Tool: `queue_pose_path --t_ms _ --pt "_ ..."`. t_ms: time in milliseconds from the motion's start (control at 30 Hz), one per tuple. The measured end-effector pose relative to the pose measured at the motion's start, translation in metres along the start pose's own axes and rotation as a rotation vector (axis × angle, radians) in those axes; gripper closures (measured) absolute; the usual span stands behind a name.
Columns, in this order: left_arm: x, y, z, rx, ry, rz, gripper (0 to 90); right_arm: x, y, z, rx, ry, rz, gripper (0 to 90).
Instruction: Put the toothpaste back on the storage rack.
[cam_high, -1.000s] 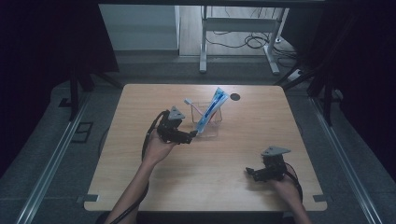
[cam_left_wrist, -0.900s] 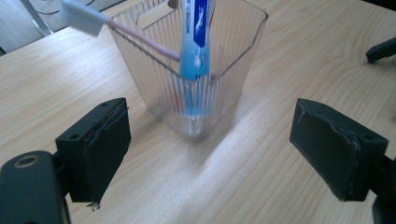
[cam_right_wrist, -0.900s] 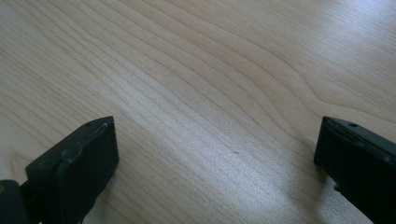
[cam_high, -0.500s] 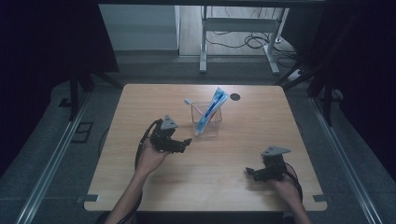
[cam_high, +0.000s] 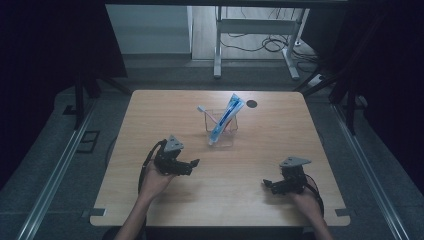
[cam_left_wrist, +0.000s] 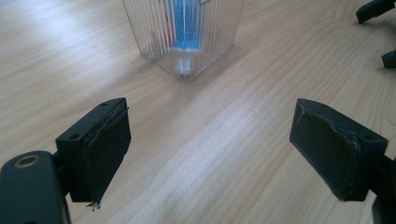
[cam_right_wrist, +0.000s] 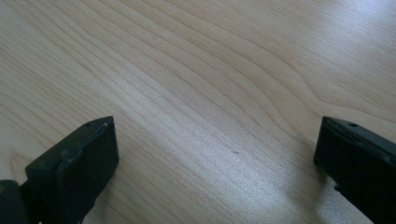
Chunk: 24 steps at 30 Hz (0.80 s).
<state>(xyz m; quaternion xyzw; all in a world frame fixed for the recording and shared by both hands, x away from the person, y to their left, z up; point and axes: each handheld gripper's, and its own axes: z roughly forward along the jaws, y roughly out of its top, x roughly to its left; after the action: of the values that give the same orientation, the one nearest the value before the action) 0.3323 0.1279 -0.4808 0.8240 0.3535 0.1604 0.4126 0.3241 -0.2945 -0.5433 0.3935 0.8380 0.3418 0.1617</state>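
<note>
Since a second ago the left gripper has drawn back from the clear ribbed cup toward the person's side of the bench, and it now sits well short of the cup with bare wood between them; the right gripper has stayed where it was near the bench's near right corner. Both grippers have their jaws spread wide apart and hold nothing. The cup stands upright a little beyond the middle of the bench, with a blue toothpaste tube leaning in it, cap end down and the flat end sticking out above the rim toward the far right. A toothbrush also rests in the cup, its white head poking out to the far left. In the left gripper view the cup stands straight ahead between the two open jaws, apart from them. A small dark round mark lies on the bench just beyond the cup.
</note>
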Motion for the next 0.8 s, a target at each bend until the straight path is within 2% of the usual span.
queue_pose_path --t_ms 267,567,667,800 --pt "-0.001 -0.022 -0.002 0.004 -0.001 -0.030 12.8 0.000 0.000 0.000 0.000 -0.001 0.002 0.0" --pt "-0.002 -0.046 0.001 0.031 0.004 -0.042 12.9 0.000 0.000 0.000 -0.001 0.000 0.001 0.0" --pt "-0.002 -0.050 0.002 0.045 0.009 -0.036 12.9 0.000 0.000 0.000 -0.001 -0.001 0.001 0.0" --pt "-0.006 -0.058 0.007 0.090 0.026 -0.014 12.9 0.000 0.000 0.000 -0.001 -0.001 0.001 0.0"
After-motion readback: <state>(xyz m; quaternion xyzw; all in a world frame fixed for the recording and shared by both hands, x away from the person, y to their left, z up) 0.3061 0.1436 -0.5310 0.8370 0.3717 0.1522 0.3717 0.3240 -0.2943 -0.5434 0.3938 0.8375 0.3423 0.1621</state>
